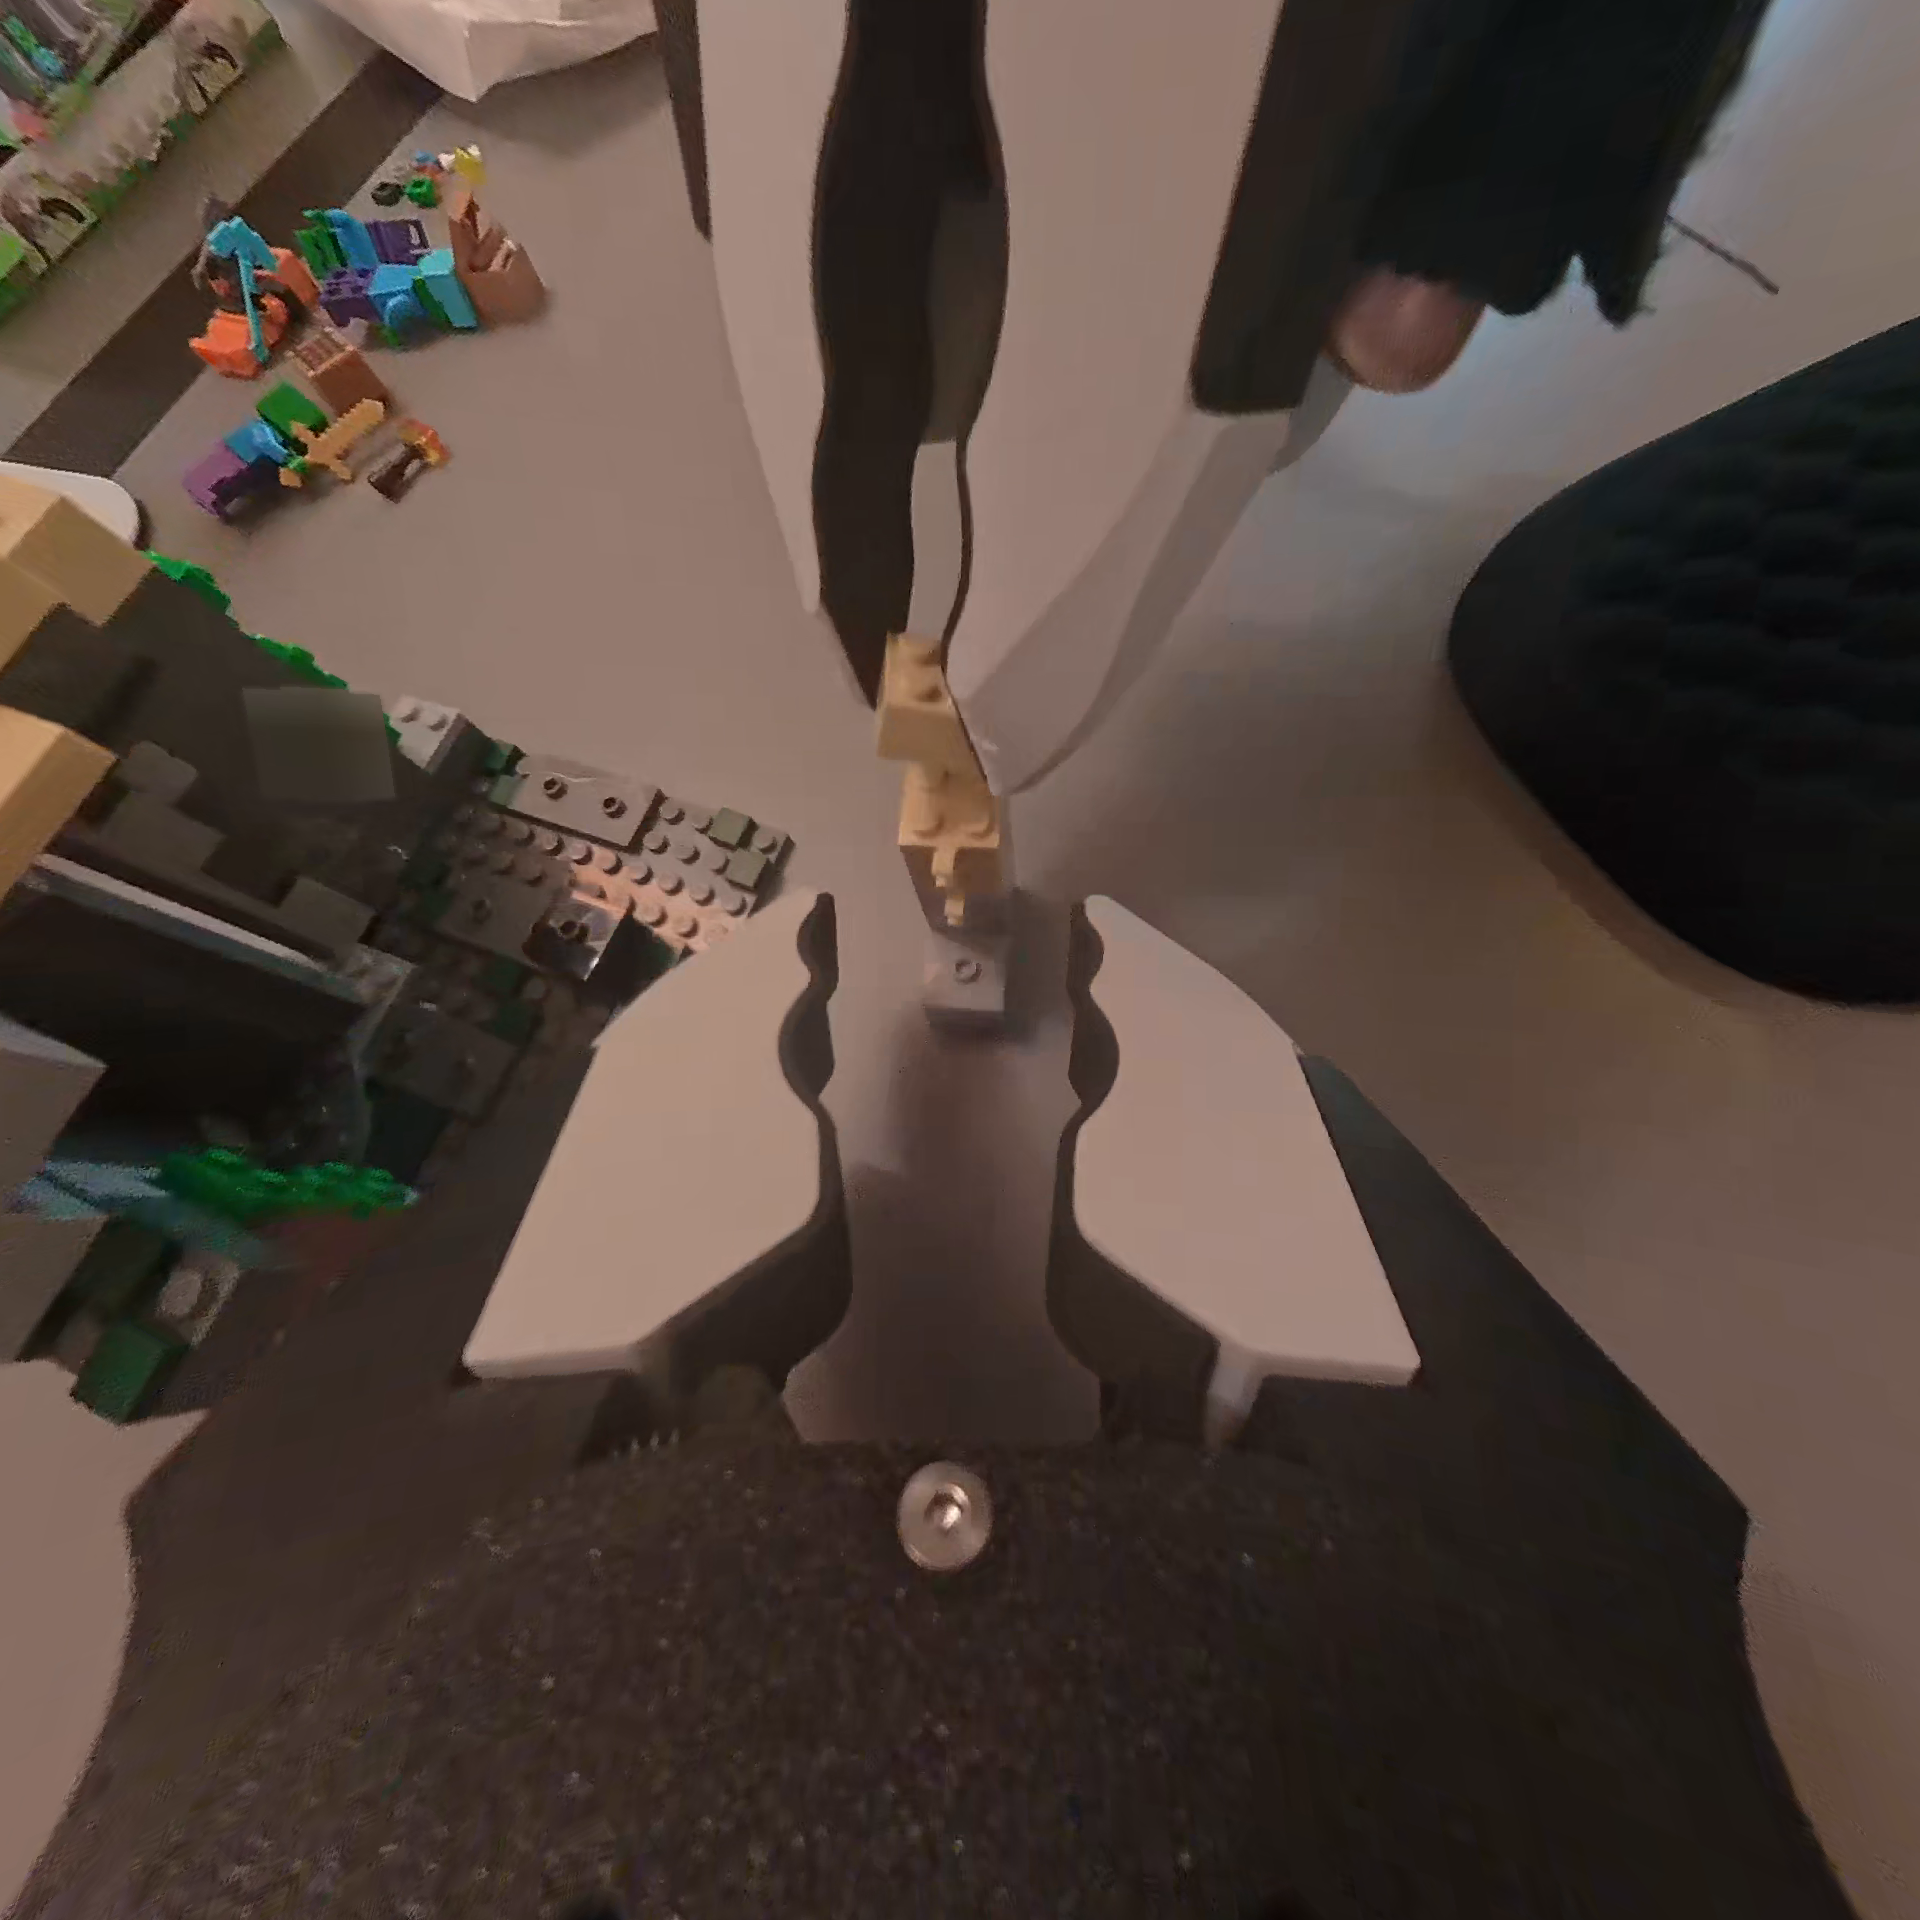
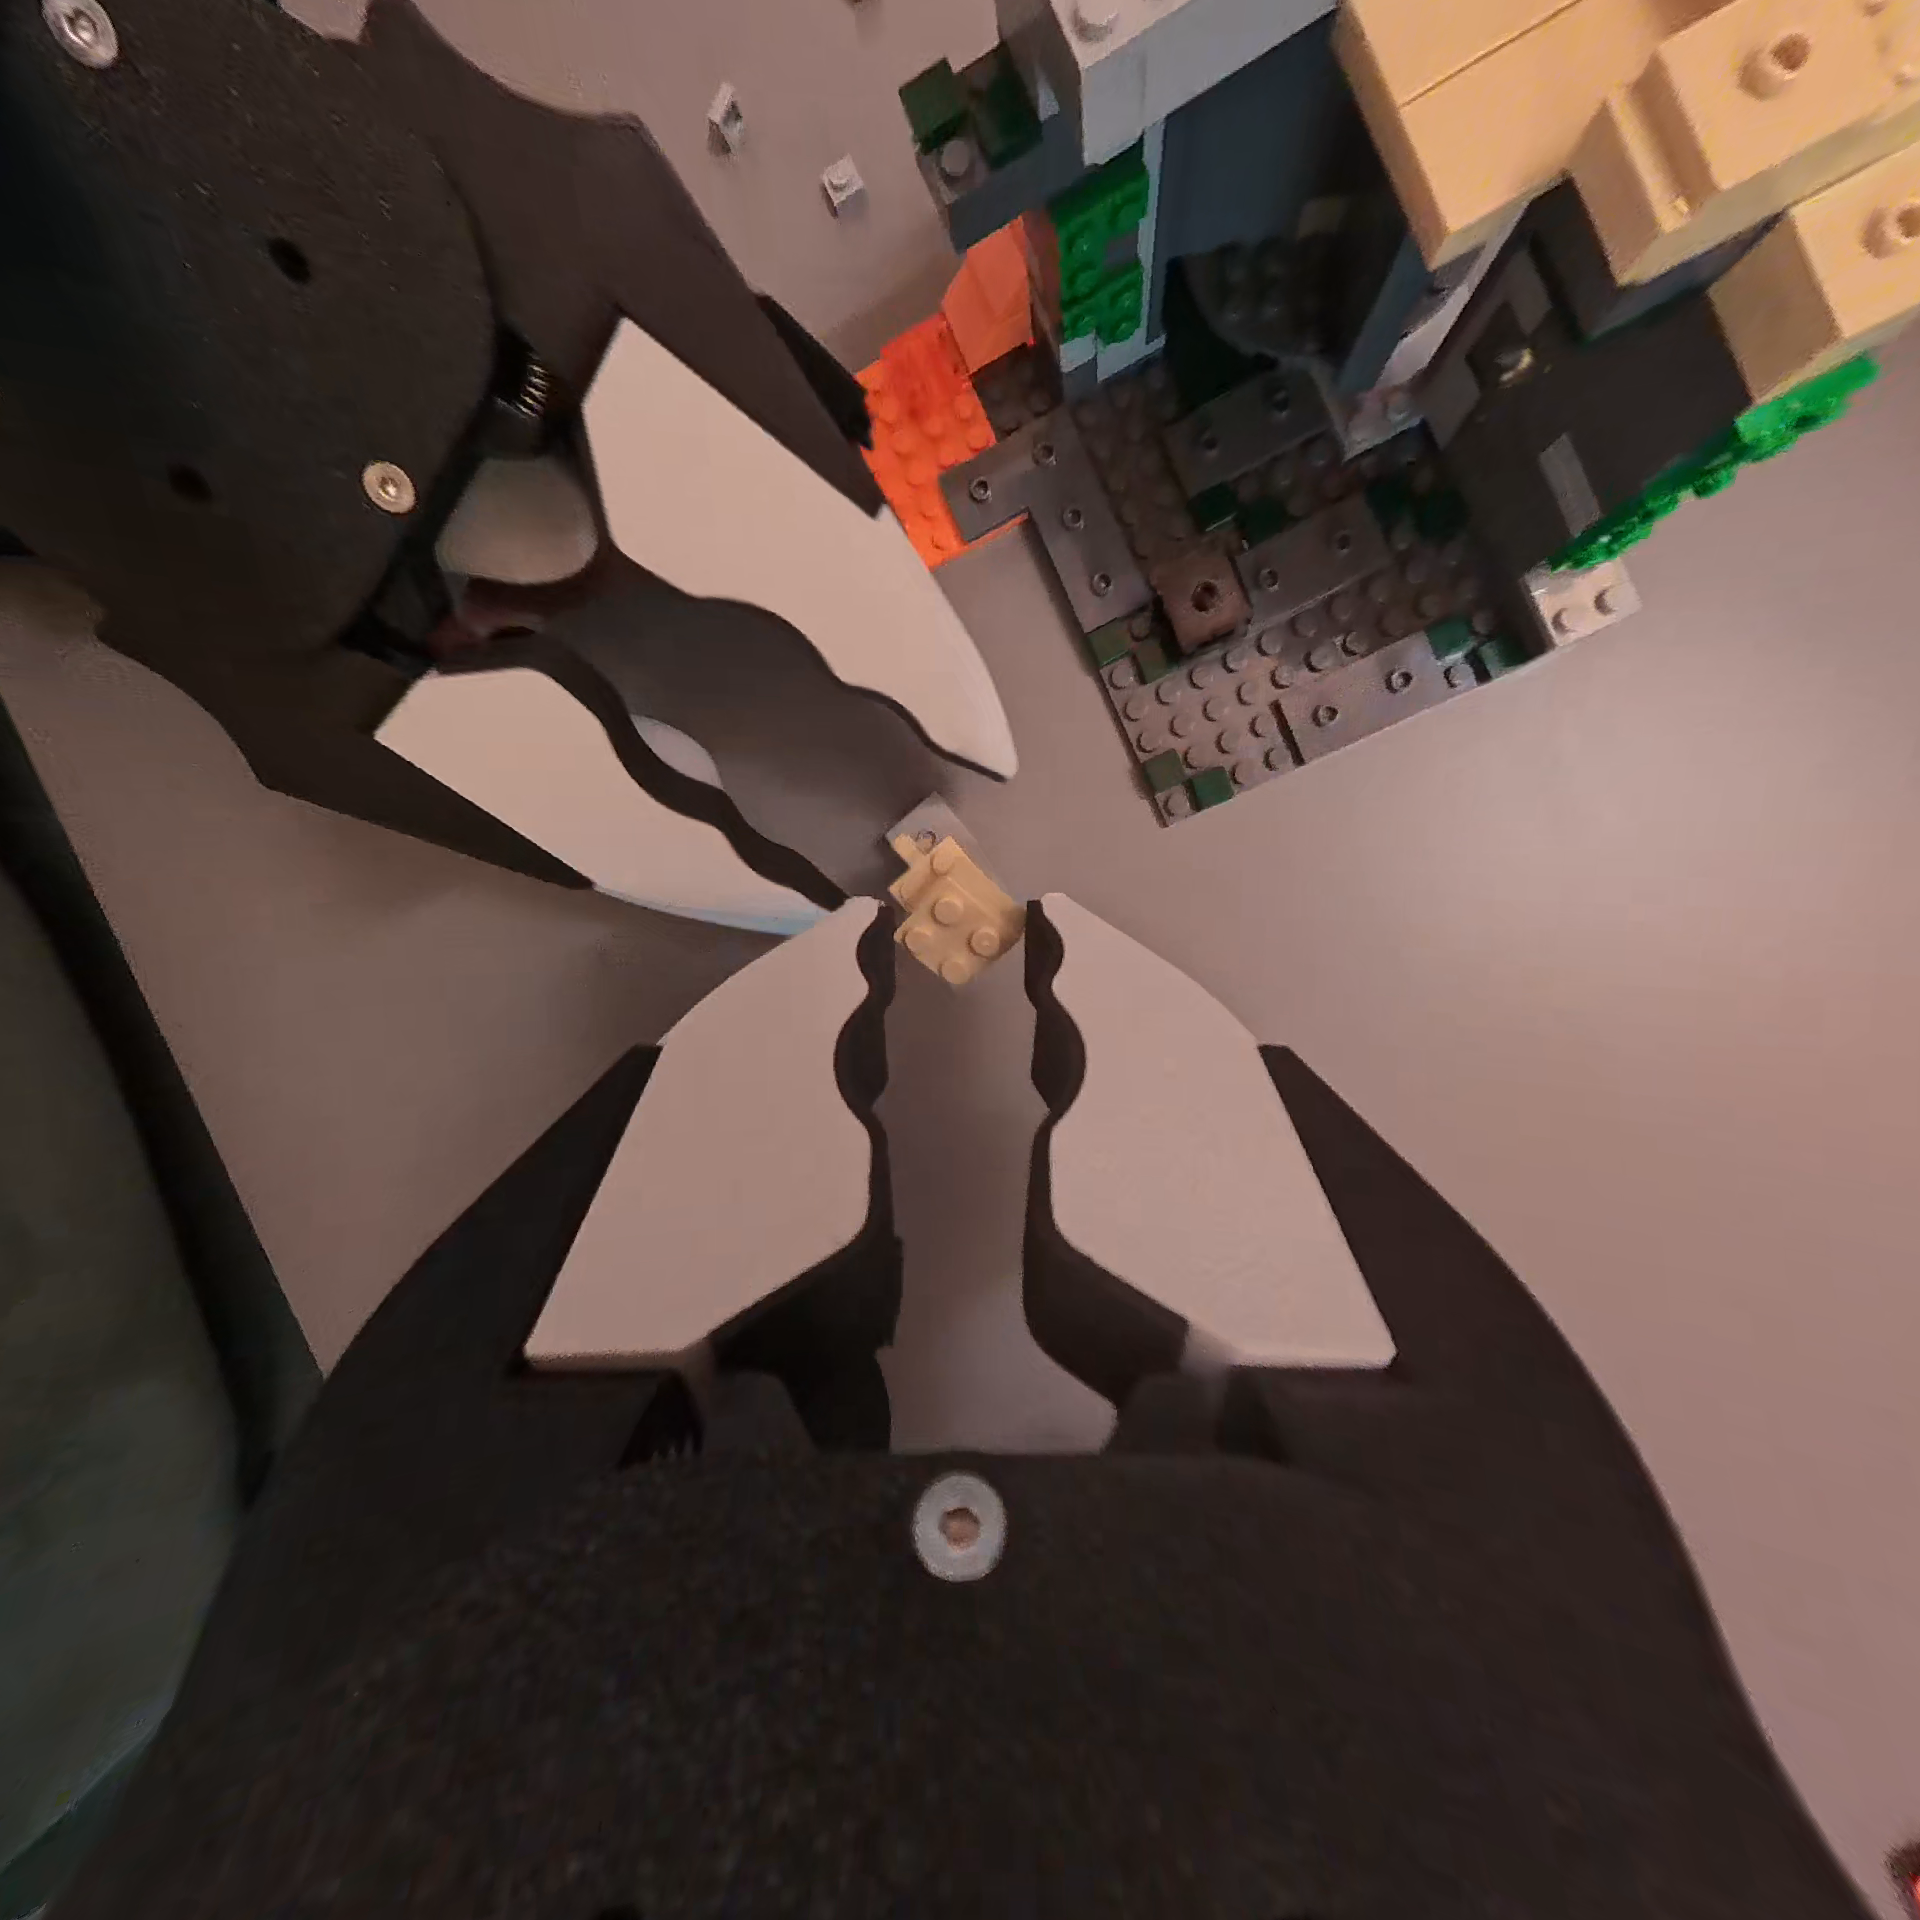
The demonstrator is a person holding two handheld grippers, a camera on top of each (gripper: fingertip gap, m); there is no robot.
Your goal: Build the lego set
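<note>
My right gripper (image 2: 956, 914) is shut on a small tan brick assembly (image 2: 956, 920), which spans the space between its pads. In the left wrist view the right gripper (image 1: 930, 727) reaches in from above, holding the tan assembly (image 1: 940, 821) upright. A small grey brick (image 1: 966, 982) is joined to the assembly's lower end. My left gripper (image 1: 954, 920) is open. The grey brick stands between its fingertips with space on both sides. The right wrist view shows the left gripper (image 2: 920, 836) at upper left, jaws spread around the grey brick (image 2: 925, 816).
A large grey, green and tan brick build (image 1: 312, 935) stands at the left, and shows in the right wrist view (image 2: 1299, 520). Loose coloured pieces (image 1: 343, 312) lie farther back. A dark cushion (image 1: 1714, 675) lies at the right. Two small grey pieces (image 2: 727, 114) lie on the grey surface (image 2: 1455, 1039). Less than 4 cm separates the two grippers' tips.
</note>
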